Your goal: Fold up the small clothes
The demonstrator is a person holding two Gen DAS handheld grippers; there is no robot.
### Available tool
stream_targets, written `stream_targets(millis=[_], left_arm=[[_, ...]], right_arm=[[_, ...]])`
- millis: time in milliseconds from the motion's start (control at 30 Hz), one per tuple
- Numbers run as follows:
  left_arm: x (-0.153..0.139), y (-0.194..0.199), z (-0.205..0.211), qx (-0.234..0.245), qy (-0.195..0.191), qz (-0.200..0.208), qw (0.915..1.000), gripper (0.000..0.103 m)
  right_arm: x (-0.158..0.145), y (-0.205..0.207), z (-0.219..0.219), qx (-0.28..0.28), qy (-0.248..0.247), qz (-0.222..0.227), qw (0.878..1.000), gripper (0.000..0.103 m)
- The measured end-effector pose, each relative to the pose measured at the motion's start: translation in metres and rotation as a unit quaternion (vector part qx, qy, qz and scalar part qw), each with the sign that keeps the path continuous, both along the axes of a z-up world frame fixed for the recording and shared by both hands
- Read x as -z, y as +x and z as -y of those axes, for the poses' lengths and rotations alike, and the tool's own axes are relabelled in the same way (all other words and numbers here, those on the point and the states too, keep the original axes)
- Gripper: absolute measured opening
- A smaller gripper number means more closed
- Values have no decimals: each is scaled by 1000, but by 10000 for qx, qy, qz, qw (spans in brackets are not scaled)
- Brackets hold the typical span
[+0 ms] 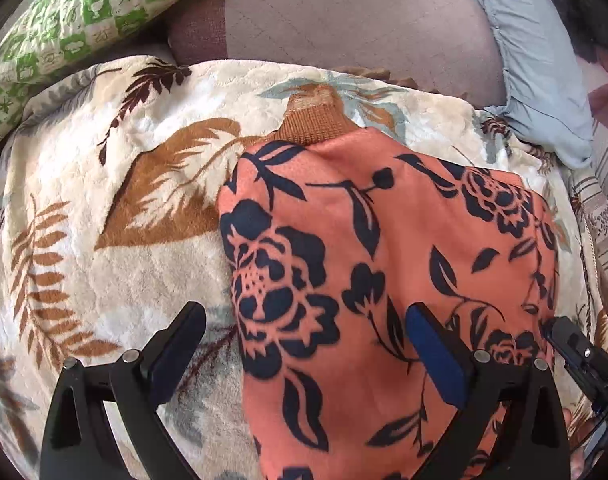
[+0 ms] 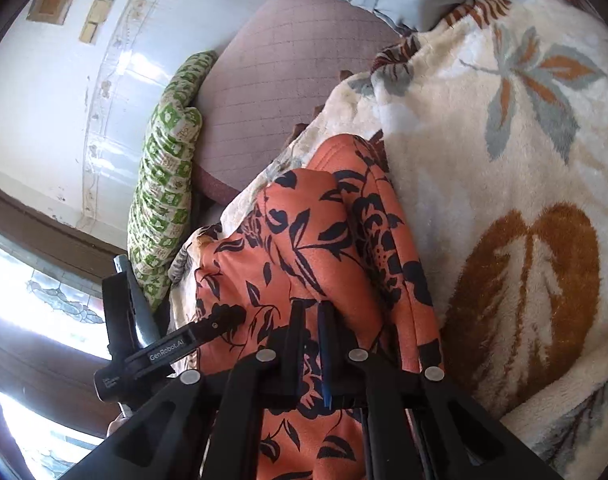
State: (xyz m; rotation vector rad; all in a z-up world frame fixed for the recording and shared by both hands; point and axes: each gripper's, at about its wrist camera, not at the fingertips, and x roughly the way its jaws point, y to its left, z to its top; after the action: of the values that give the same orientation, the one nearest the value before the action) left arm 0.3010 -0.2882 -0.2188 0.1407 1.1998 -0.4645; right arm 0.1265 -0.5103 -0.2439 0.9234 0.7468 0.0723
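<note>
— Fingers on the left gripper [image 1: 304, 348] stand wide apart, nothing pressed between them: one hangs over the blanket [image 1: 103, 280], the other over the garment [image 1: 384, 260]. What about the right?

— Right gripper [image 2: 312, 320] has its fingers together, and the garment's orange cloth [image 2: 304, 240] runs up between them, so I judge it clamped on a fold near the garment's near edge.

— Where does the garment lie?

— On the blanket, toward its right side in the left view, ribbed collar [image 1: 316, 124] pointing at the far edge where the mauve cushion [image 1: 344, 20] starts. It looks narrowed already, sides turned in.

— So what could spoil it?

— One pinch only. If the right hand lifts or drags while the left is free, the cloth may pivot and the turned-in sides fall open. The blanket is plush; its pile could catch the hem and bunch it.

— And the left?

— Closing where it hangs, it could take blanket with the garment's edge. The two grippers are also near each other; a crossing move might knock them.
</note>
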Motion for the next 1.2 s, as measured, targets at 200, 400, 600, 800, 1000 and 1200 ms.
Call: stream_targets(millis=[200, 400, 600, 800, 1000, 1200], left_arm=[[-21, -67, -32, 324, -316, 77, 9989, 100], [8, -112, -37, 703, 269, 5, 9972, 100], [36, -119, -45, 744, 482, -174, 9959, 103], [-12, -118, -41, 848, -49, 26, 9964, 101], [-34, -62, -26, 403, 404, 575, 9967, 101], [19, 4, -17, -59, 661, -43, 9978, 103]], right_arm=[[-25, -13, -14, -1142, -374, -42, 9927, 11], [-2, -31, -27, -1959, -775, -864, 9737, 10], [27, -31, -15, -1635, -819, -1492, 9718, 8], [-2, -28, -12, -1441, -773, -741, 9837, 9], [-2, -12, -16, -1257, -624, -672, 9878, 9], [26, 6, -24, -1379, -535, -1269, 9808, 8]])
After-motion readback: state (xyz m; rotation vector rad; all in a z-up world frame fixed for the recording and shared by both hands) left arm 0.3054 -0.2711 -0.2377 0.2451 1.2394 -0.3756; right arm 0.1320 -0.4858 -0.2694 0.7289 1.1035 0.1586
